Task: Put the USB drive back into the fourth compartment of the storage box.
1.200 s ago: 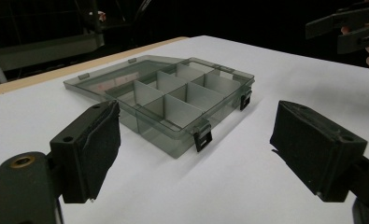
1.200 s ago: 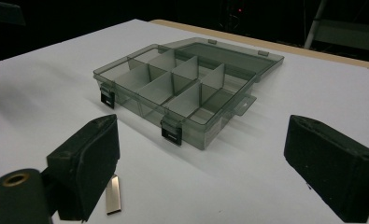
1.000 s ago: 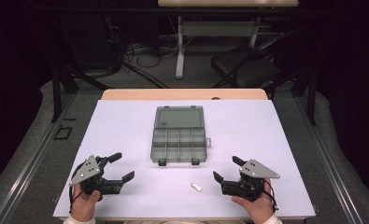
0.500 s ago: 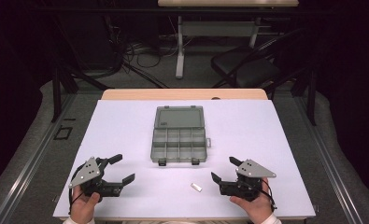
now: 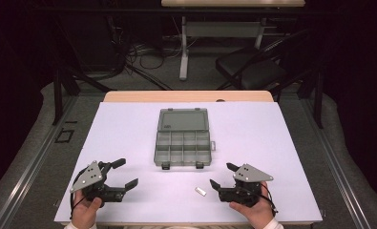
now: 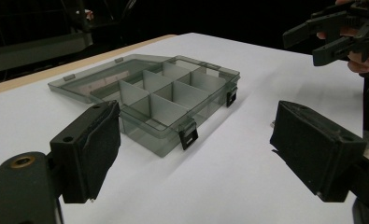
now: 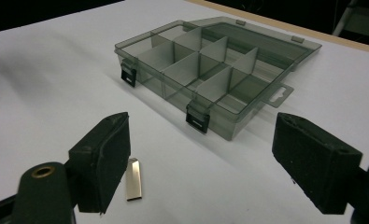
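Approach step — right claw [image 5: 219, 180] wide, jaws just closing a bit w/ nothing between, left claw [image 5: 123, 172] wide too; next: straddle metal strip [image 5: 201, 192], near-right of open organizer box [image 5: 182, 143] on tabletop.

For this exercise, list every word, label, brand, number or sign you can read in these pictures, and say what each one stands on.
None: no readable text in any view.
The compartment box, its lid and black latches carry no print.
The small metal piece is plain and shiny.
The left gripper and right gripper show no markings.
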Demonstrator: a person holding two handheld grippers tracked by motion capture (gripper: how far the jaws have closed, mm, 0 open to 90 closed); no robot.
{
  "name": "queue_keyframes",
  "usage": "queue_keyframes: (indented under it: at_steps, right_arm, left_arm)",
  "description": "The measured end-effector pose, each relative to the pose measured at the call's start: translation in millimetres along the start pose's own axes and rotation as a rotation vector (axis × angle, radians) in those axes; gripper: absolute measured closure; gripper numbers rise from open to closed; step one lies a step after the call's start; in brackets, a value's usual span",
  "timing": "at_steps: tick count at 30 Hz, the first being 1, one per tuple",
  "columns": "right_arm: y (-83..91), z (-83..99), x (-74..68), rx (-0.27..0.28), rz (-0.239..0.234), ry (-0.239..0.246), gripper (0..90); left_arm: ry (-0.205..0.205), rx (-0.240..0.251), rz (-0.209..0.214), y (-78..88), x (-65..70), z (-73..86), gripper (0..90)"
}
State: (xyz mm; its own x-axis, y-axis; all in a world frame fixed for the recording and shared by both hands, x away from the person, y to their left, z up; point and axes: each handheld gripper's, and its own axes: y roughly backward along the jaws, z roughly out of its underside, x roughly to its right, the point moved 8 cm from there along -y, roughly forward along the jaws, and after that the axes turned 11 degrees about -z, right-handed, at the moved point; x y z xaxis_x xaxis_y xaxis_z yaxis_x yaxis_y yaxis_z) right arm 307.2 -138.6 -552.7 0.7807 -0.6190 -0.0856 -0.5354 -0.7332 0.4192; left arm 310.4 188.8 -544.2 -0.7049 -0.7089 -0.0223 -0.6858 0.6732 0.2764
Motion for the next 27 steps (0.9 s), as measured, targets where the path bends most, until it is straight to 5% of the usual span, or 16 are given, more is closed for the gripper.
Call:
queue_keyframes:
  at_steps: [13, 27]
  right_arm:
    - [-14.3, 0.7, -16.7, -0.037, -0.059, 0.042, 25.1]
    - [-24.0, 3.6, -24.9, -0.072, -0.088, 0.036, 30.3]
  left_arm:
    - [0.002, 0.0, -0.003, -0.7, 0.5, -0.2, 15.7]
    - [0.001, -0.003, -0.001, -1.5, 0.7, 0.3, 15.7]
